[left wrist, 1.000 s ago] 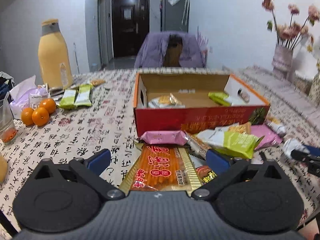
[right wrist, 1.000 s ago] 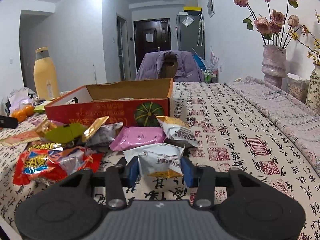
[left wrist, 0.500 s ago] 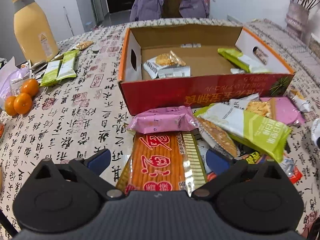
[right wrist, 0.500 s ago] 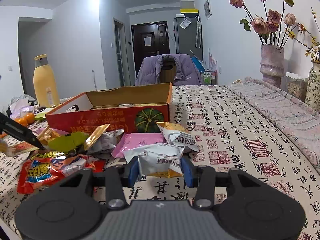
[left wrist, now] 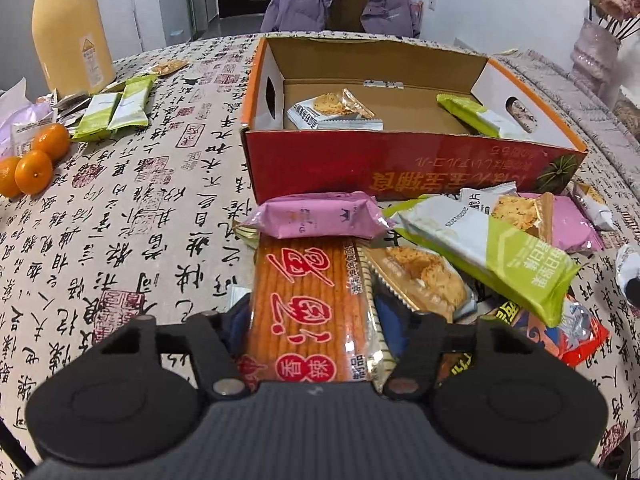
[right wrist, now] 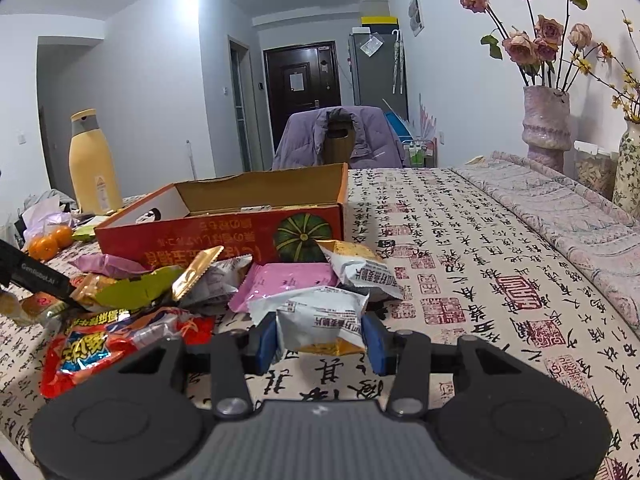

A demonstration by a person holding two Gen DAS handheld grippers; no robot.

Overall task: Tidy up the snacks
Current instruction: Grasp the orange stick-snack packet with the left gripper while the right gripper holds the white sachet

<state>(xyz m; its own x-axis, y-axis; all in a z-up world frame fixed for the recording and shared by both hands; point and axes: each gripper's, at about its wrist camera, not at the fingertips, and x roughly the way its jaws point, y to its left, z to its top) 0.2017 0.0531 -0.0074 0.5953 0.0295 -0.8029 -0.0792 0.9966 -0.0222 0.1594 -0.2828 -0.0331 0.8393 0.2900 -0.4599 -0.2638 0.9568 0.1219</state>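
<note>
My left gripper (left wrist: 310, 320) is shut on a long orange snack pack (left wrist: 306, 300) at the near edge of a pile of snack packets. A pink packet (left wrist: 316, 216) lies on its far end. Behind the pile stands an open red cardboard box (left wrist: 408, 160) with a biscuit packet (left wrist: 332, 114) and a green packet (left wrist: 476, 114) inside. My right gripper (right wrist: 320, 340) is shut on a white biscuit packet (right wrist: 316, 318), held just above the tablecloth to the right of the pile. The box (right wrist: 224, 232) also shows in the right wrist view.
Two green packets (left wrist: 114, 110), tangerines (left wrist: 34, 156) and a tall yellow bottle (left wrist: 70, 32) sit at the left. A red snack bag (right wrist: 100, 352) lies near the front. Flower vases (right wrist: 546, 128) stand at the right, and a chair with a purple jacket (right wrist: 340, 136) stands behind the table.
My left gripper has closed on the orange snack pack and tilted down over the pile. My right gripper has risen slightly with its white packet.
</note>
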